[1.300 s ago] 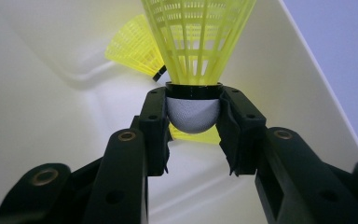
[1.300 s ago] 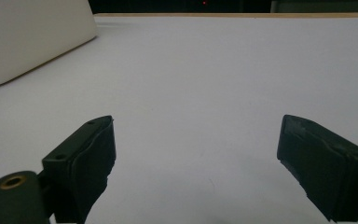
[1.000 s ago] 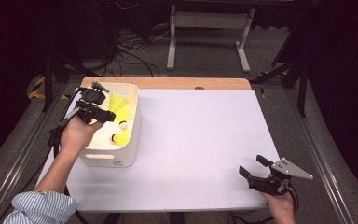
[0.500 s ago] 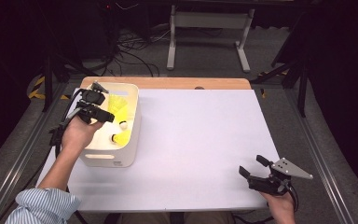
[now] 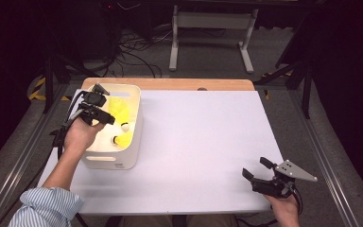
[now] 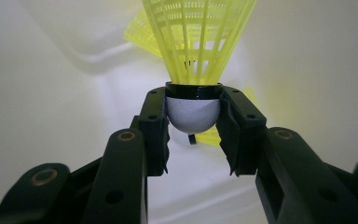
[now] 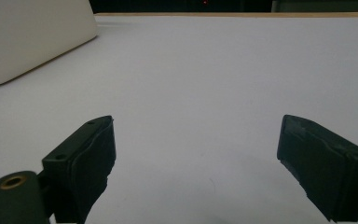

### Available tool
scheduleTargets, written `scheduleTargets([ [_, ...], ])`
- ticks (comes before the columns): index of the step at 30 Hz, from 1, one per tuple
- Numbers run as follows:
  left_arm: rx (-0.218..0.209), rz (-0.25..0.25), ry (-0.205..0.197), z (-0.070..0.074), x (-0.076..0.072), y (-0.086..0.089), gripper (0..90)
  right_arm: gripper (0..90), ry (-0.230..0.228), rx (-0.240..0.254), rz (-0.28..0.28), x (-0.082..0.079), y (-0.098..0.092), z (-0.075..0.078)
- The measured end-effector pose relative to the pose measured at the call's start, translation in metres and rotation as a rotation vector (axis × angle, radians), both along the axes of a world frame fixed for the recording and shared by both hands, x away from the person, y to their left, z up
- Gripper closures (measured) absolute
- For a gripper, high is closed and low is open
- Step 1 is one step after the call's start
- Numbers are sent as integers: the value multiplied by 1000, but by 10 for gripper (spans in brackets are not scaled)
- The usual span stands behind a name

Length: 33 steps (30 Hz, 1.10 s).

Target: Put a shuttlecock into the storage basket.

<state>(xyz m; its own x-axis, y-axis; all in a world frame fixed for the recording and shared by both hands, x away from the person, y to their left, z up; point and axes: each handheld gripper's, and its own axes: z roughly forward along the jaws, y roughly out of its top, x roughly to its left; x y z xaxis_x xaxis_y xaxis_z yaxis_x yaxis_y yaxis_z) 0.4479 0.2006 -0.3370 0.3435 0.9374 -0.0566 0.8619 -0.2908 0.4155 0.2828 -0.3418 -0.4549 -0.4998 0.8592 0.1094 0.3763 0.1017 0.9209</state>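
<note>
A white bin (image 5: 123, 158) stands at the table's left side with several yellow shuttlecocks (image 5: 123, 137) in it. My left gripper (image 5: 105, 118) reaches into the bin from the left. In the left gripper view it (image 6: 193, 116) is shut on the white cork of a yellow shuttlecock (image 6: 193, 109), whose mesh skirt points up and away. My right gripper (image 5: 255, 169) rests near the table's front right corner. In the right gripper view it (image 7: 196, 149) is open over bare white tabletop, nothing between its jaws.
The white table (image 5: 203, 137) has a wooden strip (image 5: 194, 84) along its far edge. The bin's corner (image 7: 32, 37) shows at the upper left of the right gripper view. Cables and a metal stand (image 5: 212, 28) lie on the floor beyond.
</note>
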Motion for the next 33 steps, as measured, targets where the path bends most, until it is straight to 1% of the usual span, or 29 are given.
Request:
scheduleTargets([
  [8, -3, 17, 18, -6, 3, 4, 650, 122, 1, 1, 0, 0, 0, 0],
  [15, -2, 10, 31, -8, 4, 4, 643, 122, 1, 2, 0, 0, 0, 0],
  [16, -3, 10, 31, -9, 4, 4, 636, 123, 1, 1, 0, 0, 0, 0],
  [19, -7, 9, 26, -8, 4, 4, 557, 122, 1, 2, -1, 0, 0, 0],
  [22, -10, 7, 30, -8, 4, 4, 510, 122, 1, 2, 0, 0, 0, 0],
  [28, -18, 6, 21, -6, 1, 4, 464, 123, 1, 1, 0, 0, 0, 0],
  [33, -16, -1, 13, -4, -2, 3, 433, 123, 2, 1, 0, 0, 0, 0],
])
